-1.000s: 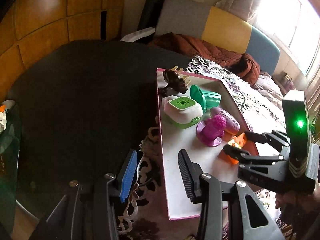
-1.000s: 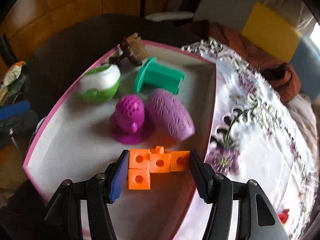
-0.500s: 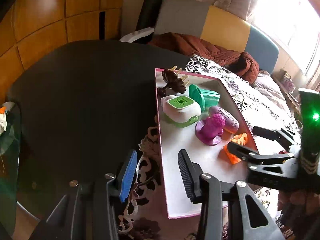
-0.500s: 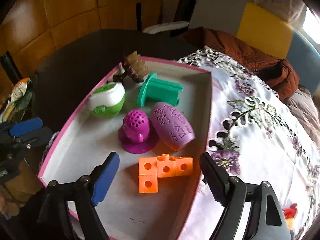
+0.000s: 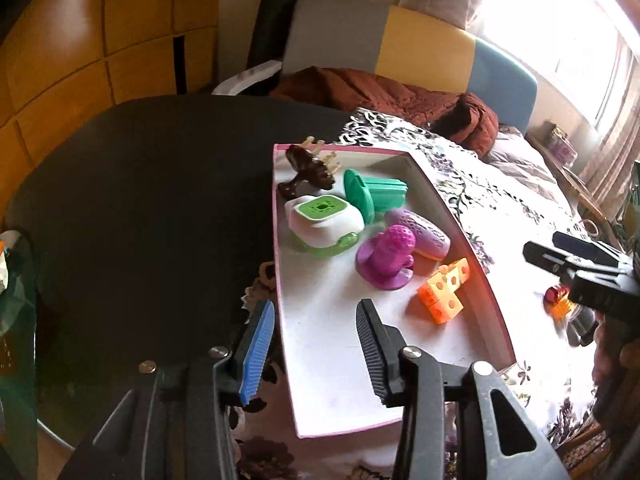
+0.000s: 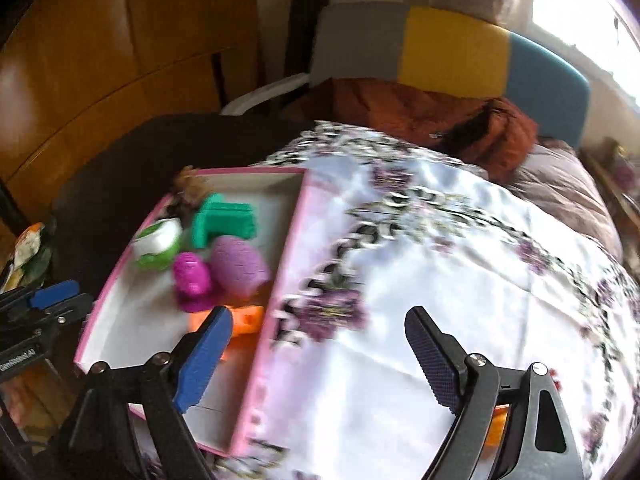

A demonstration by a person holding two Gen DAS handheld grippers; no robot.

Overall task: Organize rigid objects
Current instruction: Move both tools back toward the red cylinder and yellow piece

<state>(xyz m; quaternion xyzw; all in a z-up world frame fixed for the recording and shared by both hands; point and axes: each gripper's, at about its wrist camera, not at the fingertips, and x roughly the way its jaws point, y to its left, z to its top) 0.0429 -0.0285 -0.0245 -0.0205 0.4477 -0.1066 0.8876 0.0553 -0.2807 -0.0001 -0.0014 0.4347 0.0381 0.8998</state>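
From the left wrist view, the left gripper [image 5: 316, 344] hangs with its fingers part-way apart and nothing between them; the near left wall of the pink-rimmed box [image 5: 280, 320] runs up through the gap. Ahead of the black finger [image 5: 370, 344], on the box's white floor, lies the orange block piece [image 5: 442, 290]. Beyond it stand a magenta knobbed toy [image 5: 390, 252] and a lilac textured oval [image 5: 424, 232], touching each other — then a white-and-green toy [image 5: 322, 222], a teal stand [image 5: 374, 194] and a brown moose figure [image 5: 308, 168] at the far end. The right gripper [image 5: 560, 250] shows at the right edge, outside the box over the flowered cloth [image 5: 500, 208], near a small red and orange piece [image 5: 558, 300].

From the right wrist view, blurred, the right gripper [image 6: 320, 354] has just been opening and now stands wide — empty, with only the cloth [image 6: 460, 280] and the box's pink right wall [image 6: 280, 300] between its fingers. The orange block piece [image 6: 246, 320] sits in the box just behind the blue finger [image 6: 202, 360].
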